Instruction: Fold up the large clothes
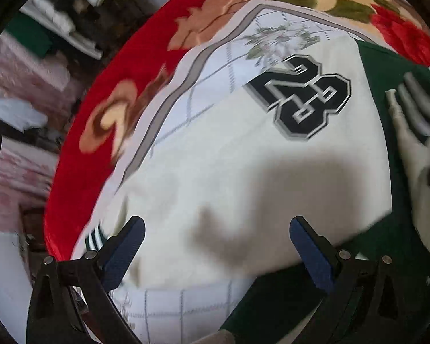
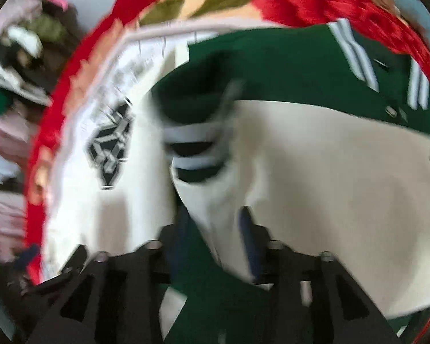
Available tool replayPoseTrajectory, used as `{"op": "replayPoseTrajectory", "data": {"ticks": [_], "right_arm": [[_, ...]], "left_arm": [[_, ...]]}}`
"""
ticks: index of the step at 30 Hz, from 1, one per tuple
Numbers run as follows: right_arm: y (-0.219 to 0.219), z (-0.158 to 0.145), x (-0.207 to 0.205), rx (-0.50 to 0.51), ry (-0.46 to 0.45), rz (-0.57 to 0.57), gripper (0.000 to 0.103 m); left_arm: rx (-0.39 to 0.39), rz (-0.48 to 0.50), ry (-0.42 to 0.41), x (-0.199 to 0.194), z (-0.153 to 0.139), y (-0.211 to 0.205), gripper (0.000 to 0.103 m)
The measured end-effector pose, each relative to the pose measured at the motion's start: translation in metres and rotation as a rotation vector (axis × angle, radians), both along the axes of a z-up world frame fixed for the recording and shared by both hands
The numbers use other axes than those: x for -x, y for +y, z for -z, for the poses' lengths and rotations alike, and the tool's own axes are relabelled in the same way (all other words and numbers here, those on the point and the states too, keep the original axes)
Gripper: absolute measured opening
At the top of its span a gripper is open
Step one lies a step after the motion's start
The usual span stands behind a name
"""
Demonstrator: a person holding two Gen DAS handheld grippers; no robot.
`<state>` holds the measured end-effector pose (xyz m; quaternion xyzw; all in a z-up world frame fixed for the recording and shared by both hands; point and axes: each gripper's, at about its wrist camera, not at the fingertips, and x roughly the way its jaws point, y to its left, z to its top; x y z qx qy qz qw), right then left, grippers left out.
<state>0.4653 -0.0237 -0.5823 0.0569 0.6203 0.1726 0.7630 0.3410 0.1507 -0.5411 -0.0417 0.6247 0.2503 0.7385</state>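
Item: my left gripper (image 1: 216, 230), jaws wide, empty, over the jacket (image 1: 215, 157). Item: my right gripper (image 2: 212, 223), jaws part-open, cream-and-green cloth between them; grip blurred, cannot tell.

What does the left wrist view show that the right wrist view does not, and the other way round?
Only the left wrist view: the left gripper, open and empty above the jacket's cream panel, and the number patch read sharply.

Only the right wrist view: the right gripper with cloth between its jaws, and a striped cuff.

Both: the green and cream jacket, its number patch, the white sheet and the red flowered blanket.
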Motion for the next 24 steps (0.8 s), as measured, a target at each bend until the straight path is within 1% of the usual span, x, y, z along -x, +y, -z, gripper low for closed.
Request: {"op": "replayPoseTrajectory", "data": {"ticks": [1, 2, 4, 5, 6, 8, 10, 11, 12, 13, 14, 15, 16, 19, 20, 21, 23, 24], "right_arm": [[-0.014, -0.010, 0.009, -0.027, 0.000, 0.035, 0.055], [-0.027, -0.018, 0.020, -0.037, 0.004, 0.074, 0.056], [-0.045, -0.027, 0.036, -0.035, 0.028, 0.128, 0.056], [-0.054, -0.028, 0.044, -0.030, 0.049, 0.157, 0.056], [-0.068, -0.025, 0.050, -0.029, 0.082, 0.191, 0.056], [-0.085, -0.019, 0.061, -0.025, 0.122, 0.227, 0.056], [-0.092, -0.005, 0.062, 0.011, 0.137, 0.230, 0.056], [-0.092, -0.001, 0.062, 0.040, 0.125, 0.233, 0.056], [-0.094, -0.004, 0.066, 0.085, 0.084, 0.243, 0.056], [-0.092, -0.002, 0.069, 0.107, 0.058, 0.246, 0.056], [-0.088, 0.002, 0.071, 0.133, 0.043, 0.251, 0.056], [-0.088, 0.002, 0.072, 0.146, 0.041, 0.262, 0.056], [-0.088, 0.003, 0.072, 0.150, 0.047, 0.276, 0.056], [-0.083, 0.002, 0.071, 0.141, 0.054, 0.293, 0.056], [-0.075, 0.001, 0.070, 0.150, 0.047, 0.278, 0.056], [-0.073, -0.001, 0.068, 0.156, 0.046, 0.265, 0.056], [-0.055, -0.005, 0.060, 0.163, 0.040, 0.233, 0.056], [-0.049, -0.006, 0.054, 0.152, 0.039, 0.220, 0.056]], "left_arm": [[0.034, -0.025, 0.001, 0.009, -0.003, 0.007, 0.103], [0.097, -0.073, 0.002, 0.026, -0.005, 0.020, 0.103], [0.191, -0.159, 0.002, 0.048, -0.005, 0.040, 0.103], [0.273, -0.234, -0.013, 0.065, -0.002, 0.055, 0.103], [0.339, -0.284, -0.028, 0.076, 0.002, 0.063, 0.103], [0.520, -0.422, -0.093, 0.101, 0.018, 0.084, 0.102], [0.645, -0.532, -0.158, 0.117, 0.034, 0.098, 0.102], [0.721, -0.609, -0.203, 0.125, 0.047, 0.107, 0.102], [0.755, -0.660, -0.219, 0.129, 0.056, 0.112, 0.102], [0.782, -0.706, -0.232, 0.132, 0.064, 0.115, 0.101], [0.812, -0.774, -0.246, 0.136, 0.077, 0.122, 0.097], [0.818, -0.815, -0.251, 0.136, 0.082, 0.125, 0.094], [0.810, -0.845, -0.278, 0.137, 0.084, 0.131, 0.094], [0.702, -0.881, -0.325, 0.135, 0.077, 0.147, 0.068], [0.642, -0.882, -0.320, 0.133, 0.073, 0.154, 0.037], [0.605, -0.875, -0.326, 0.133, 0.071, 0.158, 0.012], [0.550, -0.840, -0.353, 0.128, 0.065, 0.176, 0.007], [0.532, -0.826, -0.368, 0.124, 0.061, 0.183, 0.006]]}}
